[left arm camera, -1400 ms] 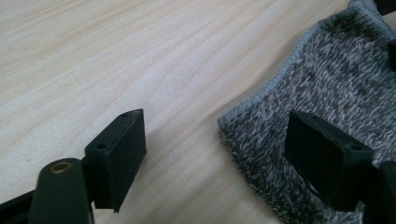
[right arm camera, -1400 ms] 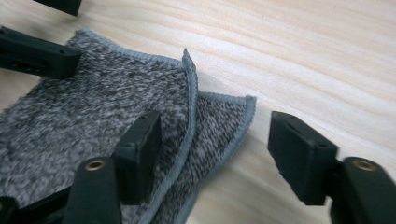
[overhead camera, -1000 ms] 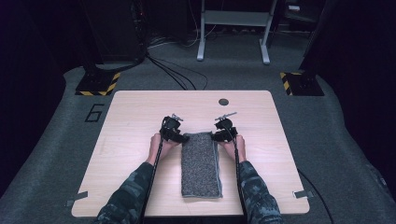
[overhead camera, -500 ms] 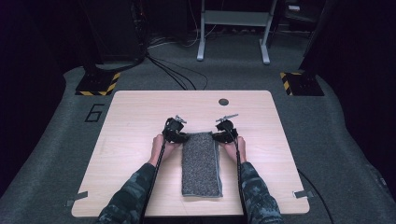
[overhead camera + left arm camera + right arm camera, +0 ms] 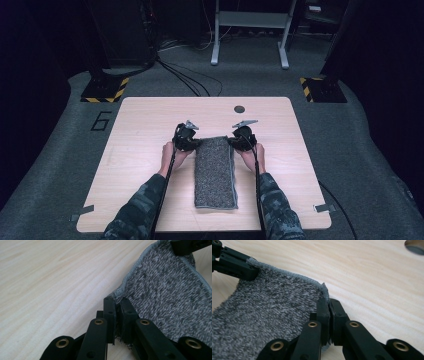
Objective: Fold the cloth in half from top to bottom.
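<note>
Grey, nubby, oblong terry towel [image 5: 215, 172], seemingly folded, on pale wood table [image 5: 150, 120]; left gripper [image 5: 116, 311] and right gripper [image 5: 328, 311] each pinch a far corner.

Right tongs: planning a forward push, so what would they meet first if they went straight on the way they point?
The right tongs, shut on the grey towel, point across bare table. The way looks free, though the table's hole lies off to one side.

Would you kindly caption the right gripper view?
Right gripper shut on a grey towel corner above a wooden table.
</note>
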A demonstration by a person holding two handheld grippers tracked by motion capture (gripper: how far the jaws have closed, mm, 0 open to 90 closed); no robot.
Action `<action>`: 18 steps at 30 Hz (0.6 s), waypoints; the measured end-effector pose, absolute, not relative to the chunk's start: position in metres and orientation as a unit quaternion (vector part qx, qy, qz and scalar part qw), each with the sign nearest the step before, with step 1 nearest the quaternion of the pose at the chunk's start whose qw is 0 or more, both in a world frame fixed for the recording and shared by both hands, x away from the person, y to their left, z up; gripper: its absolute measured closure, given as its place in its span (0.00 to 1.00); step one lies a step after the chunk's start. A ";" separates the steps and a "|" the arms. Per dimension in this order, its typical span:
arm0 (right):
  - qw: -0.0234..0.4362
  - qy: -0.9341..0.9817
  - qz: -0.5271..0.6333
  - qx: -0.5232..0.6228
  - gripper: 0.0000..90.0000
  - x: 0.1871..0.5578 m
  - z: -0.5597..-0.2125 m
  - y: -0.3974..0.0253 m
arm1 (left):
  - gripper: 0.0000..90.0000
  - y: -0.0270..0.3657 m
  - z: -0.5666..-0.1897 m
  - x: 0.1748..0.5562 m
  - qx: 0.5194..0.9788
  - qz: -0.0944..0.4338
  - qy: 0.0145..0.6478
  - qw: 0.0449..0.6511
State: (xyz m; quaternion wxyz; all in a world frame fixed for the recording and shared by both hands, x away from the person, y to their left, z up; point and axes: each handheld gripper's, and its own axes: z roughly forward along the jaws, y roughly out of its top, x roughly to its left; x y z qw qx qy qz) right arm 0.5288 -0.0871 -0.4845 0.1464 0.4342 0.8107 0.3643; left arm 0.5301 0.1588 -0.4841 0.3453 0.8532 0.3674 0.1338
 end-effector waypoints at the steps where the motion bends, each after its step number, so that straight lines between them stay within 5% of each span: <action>1: 0.154 0.811 0.368 0.427 0.97 0.529 -0.482 -0.088 | 0.94 0.159 -0.482 0.530 0.853 0.136 0.367 0.345; 18: 0.183 0.807 0.387 0.408 0.98 0.526 -0.464 -0.086 | 0.95 0.163 -0.469 0.535 0.843 0.157 0.366 0.362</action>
